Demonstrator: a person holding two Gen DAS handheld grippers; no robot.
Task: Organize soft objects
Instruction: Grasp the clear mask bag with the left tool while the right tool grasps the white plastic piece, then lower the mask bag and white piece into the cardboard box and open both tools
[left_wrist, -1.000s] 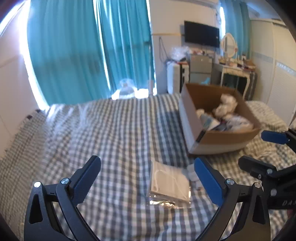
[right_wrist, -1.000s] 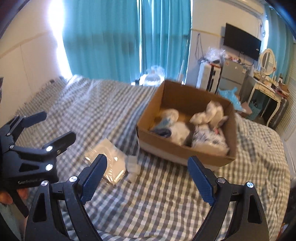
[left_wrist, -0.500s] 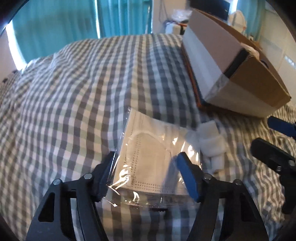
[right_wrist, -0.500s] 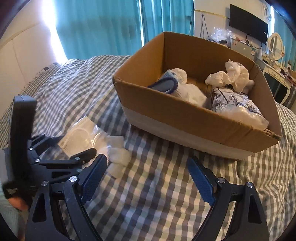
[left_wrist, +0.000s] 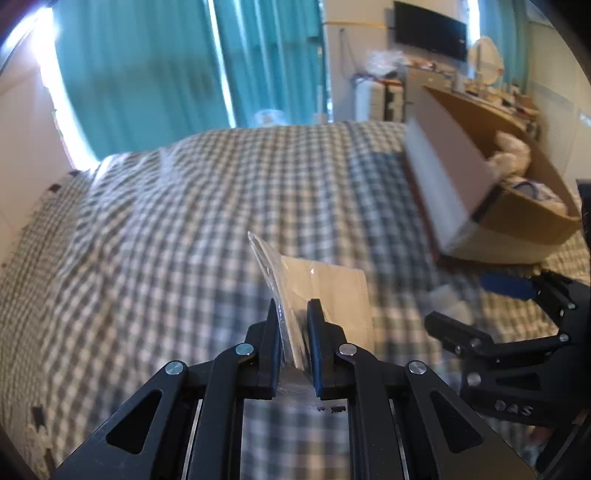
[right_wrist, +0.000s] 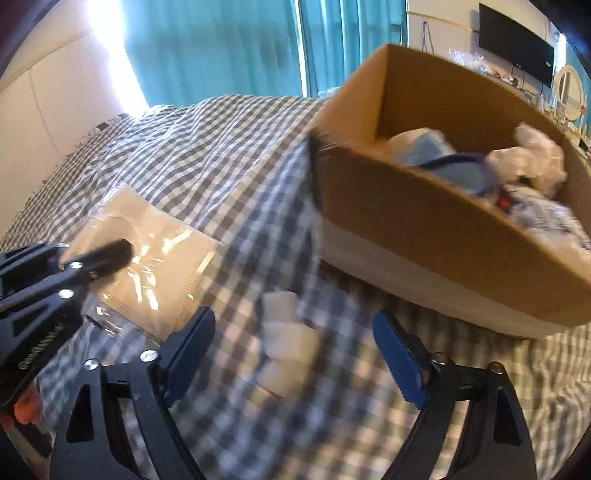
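A bed (left_wrist: 184, 229) is covered by a blue-and-white checked sheet. Teal curtains (left_wrist: 155, 74) are hung behind it, lit brightly at the left edge. A television (left_wrist: 430, 31) is mounted on the white wall (left_wrist: 362, 44).

Left wrist view sits low over the checked bed (left_wrist: 184, 221), facing the curtains (left_wrist: 155, 74), box (left_wrist: 461, 192) at right. Right wrist view looks closer at that box (right_wrist: 443, 236), upper right. Both share bed and box.
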